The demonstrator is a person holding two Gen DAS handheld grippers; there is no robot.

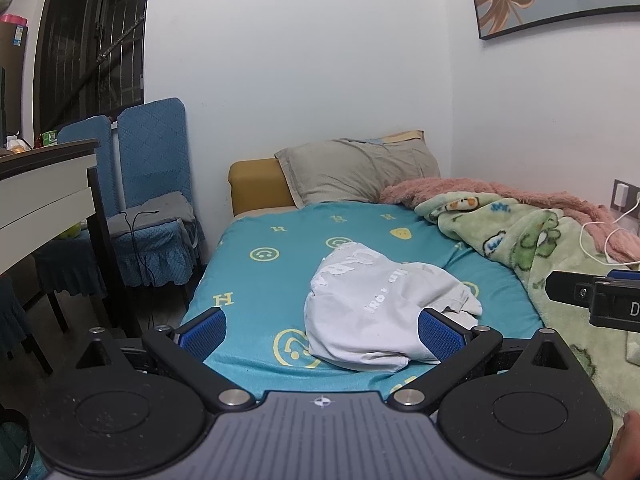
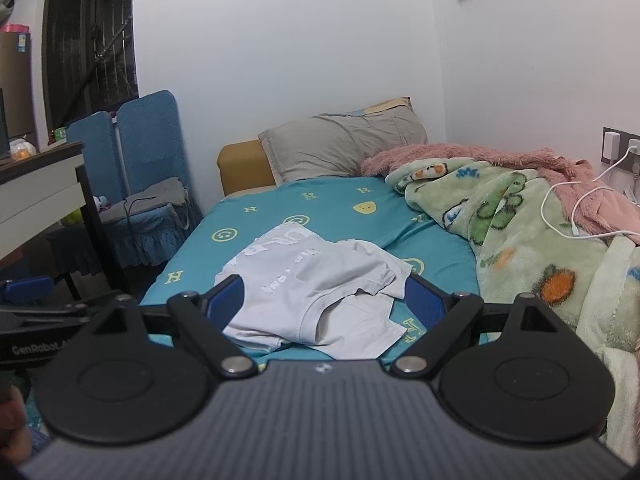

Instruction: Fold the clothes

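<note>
A crumpled white T-shirt with white lettering (image 1: 372,300) lies in a heap on the teal smiley-print bed sheet (image 1: 256,280). It also shows in the right wrist view (image 2: 316,292). My left gripper (image 1: 322,332) is open and empty, held above the near edge of the bed, just short of the shirt. My right gripper (image 2: 324,300) is open and empty, over the shirt's near edge. The right gripper's body shows at the right edge of the left wrist view (image 1: 600,296). The left gripper shows at the left edge of the right wrist view (image 2: 36,312).
A green cartoon blanket (image 2: 520,240) and a pink fleece (image 2: 480,156) are piled along the bed's right side, with white charger cables (image 2: 568,208) on them. A grey pillow (image 2: 344,148) lies at the head. Blue-covered chairs (image 1: 152,200) and a desk (image 1: 44,196) stand left.
</note>
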